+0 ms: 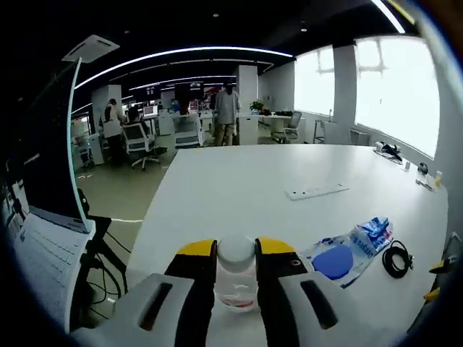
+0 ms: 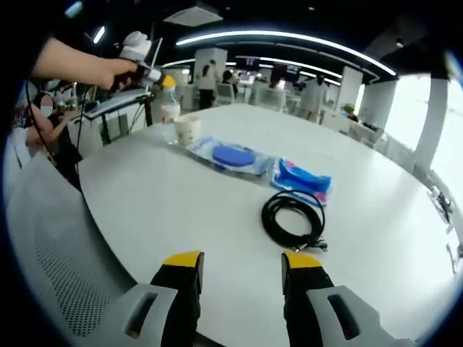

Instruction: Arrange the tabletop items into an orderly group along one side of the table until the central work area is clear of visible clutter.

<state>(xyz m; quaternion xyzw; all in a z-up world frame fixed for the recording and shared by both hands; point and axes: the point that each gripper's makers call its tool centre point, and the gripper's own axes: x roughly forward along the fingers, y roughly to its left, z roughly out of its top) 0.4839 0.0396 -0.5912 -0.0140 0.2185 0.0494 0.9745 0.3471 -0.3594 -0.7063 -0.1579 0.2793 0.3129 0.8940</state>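
The left claw grips a clear plastic bottle with white cap between its jaws; set it down upright beside the paper cup. The right claw is open and empty, the black coiled cable just ahead

Left gripper fingers clamp clear bottle over white table.

Your clear bottle with its white cap stands upright at the table's near edge. Beside it lie a plastic bag holding a blue disc, a blue packet and a coiled black cable; a paper cup stands near.
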